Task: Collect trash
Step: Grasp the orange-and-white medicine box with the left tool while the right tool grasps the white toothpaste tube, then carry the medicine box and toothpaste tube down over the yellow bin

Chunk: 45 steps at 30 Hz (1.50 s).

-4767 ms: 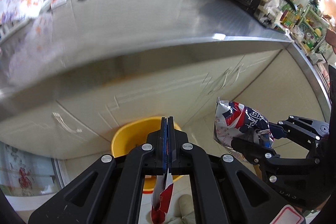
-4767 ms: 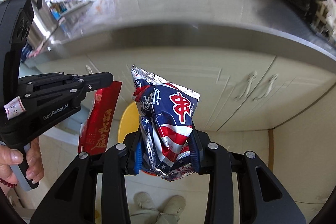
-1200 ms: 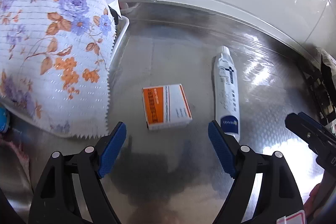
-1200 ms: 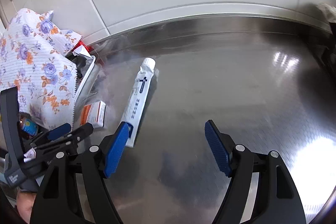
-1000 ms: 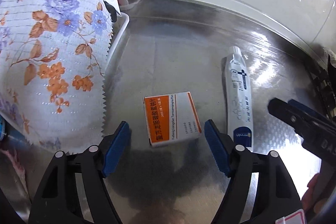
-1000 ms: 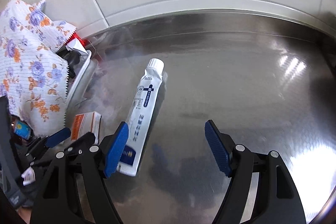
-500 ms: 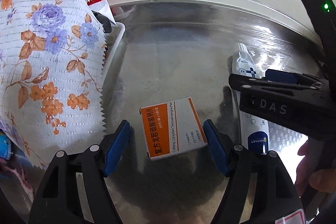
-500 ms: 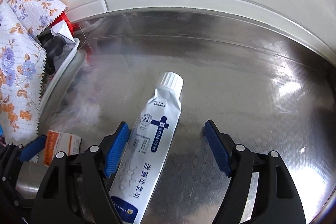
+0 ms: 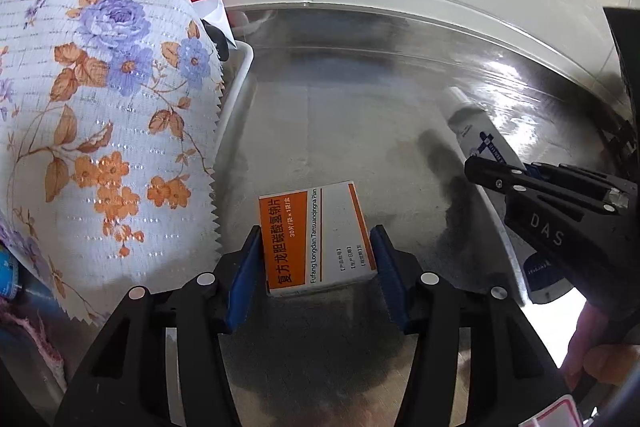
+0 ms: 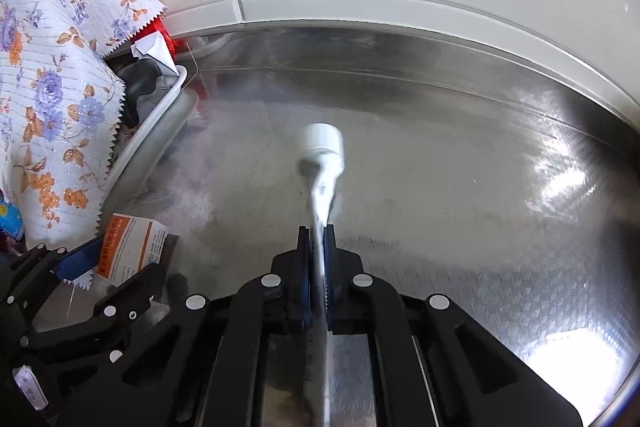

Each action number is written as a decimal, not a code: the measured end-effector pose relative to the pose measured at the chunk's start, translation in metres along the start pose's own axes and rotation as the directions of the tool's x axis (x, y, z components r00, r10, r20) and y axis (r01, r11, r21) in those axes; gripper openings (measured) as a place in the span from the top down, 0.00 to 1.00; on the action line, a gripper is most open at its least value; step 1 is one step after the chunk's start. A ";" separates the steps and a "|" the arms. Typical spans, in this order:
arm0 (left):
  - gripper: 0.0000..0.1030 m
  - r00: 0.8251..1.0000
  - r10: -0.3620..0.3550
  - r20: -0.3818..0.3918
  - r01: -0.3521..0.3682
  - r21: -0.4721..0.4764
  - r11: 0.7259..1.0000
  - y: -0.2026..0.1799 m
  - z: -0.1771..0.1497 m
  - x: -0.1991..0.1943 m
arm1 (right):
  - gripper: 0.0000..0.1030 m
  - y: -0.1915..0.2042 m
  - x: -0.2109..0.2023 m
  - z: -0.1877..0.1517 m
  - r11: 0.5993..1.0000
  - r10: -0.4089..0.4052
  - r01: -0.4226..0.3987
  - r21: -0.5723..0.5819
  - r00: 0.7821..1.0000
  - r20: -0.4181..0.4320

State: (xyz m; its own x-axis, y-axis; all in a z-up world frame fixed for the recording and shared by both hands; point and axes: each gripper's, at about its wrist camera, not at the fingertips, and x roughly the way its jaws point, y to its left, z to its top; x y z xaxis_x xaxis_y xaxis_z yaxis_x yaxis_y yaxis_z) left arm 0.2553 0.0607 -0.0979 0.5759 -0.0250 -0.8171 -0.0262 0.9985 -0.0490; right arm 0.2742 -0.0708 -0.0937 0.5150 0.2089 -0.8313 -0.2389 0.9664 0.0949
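Medicine box [image 9: 318, 237] labelled "Fufang Longdan Tansuanqingna Pian" lay flat on the steel counter [image 9: 340, 131] near its left end, long axis pointing away. The left gripper [image 9: 316, 269], angled downward, was closing, blue pads touching both box sides. The right gripper [image 10: 316, 247], marked "DAS", pinched a white toothpaste tube [image 10: 322, 163] flat, cap pointing toward the back wall.

Floral cloth [image 9: 100, 99] draped over white basin [image 10: 160, 115].
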 end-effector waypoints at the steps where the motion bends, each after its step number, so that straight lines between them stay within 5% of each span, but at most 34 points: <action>1: 0.48 1.000 -0.004 0.000 0.004 -0.003 1.000 0.000 -0.002 -0.002 | 0.93 -0.002 -0.003 -0.002 1.000 0.003 -0.003 0.006 1.000 0.002; 23: 0.48 0.996 -0.078 0.047 0.075 0.079 0.994 -0.037 -0.053 -0.093 | 0.94 -0.042 -0.101 -0.066 0.993 -0.048 0.042 0.112 0.997 0.059; 45: 0.48 0.995 -0.017 0.097 0.009 0.084 0.996 -0.123 -0.181 -0.225 | 0.93 -0.079 -0.224 -0.190 0.997 0.011 -0.020 0.077 0.993 0.115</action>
State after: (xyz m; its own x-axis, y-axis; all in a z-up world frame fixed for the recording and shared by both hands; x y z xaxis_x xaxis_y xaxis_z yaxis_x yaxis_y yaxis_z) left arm -0.0193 -0.0650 -0.0121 0.6525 -0.0371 -0.7569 0.0478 0.9988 -0.0078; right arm 0.0217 -0.2226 -0.0191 0.6033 0.2355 -0.7619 -0.1853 0.9707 0.1533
